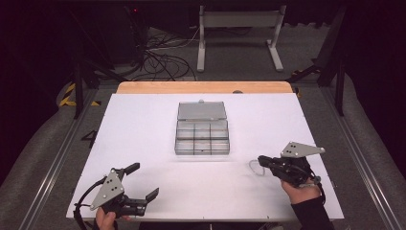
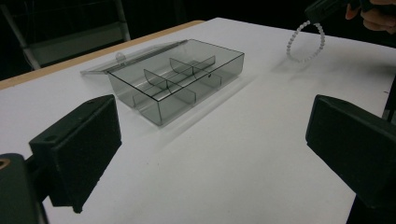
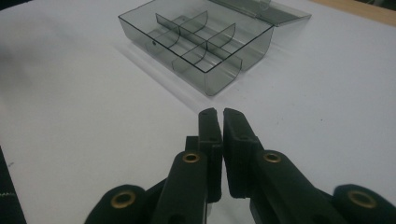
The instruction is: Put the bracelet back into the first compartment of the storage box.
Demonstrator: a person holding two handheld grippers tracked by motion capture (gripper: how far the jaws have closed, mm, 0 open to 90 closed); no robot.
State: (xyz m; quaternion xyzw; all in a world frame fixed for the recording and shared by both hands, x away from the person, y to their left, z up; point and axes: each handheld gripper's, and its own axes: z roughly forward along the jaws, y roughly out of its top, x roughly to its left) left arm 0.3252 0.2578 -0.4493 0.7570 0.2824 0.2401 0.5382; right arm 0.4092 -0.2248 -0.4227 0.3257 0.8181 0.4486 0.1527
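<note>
A clear grey compartment box [image 1: 202, 152] sits open at the middle of the white table, its lid [image 1: 201, 110] laid back on the far side; the compartments look empty. The same box [image 2: 201, 100] [image 3: 238, 65] lies ahead of both grippers. My left gripper [image 1: 143, 180] [image 2: 215, 121] hovers near the front left corner, jaws wide open with nothing between them. My right gripper [image 1: 261, 159] [image 3: 220, 114] [image 2: 322, 9] is at the front right, shut on a white bead bracelet [image 1: 251, 166] [image 2: 289, 46] that hangs from its tips just above the table.
A wooden strip [image 1: 203, 87] borders the table's far edge. Beyond it on the floor stand a white frame [image 1: 239, 28] and tangled cables [image 1: 163, 57]. Metal rails [image 1: 52, 163] run along both sides of the table.
</note>
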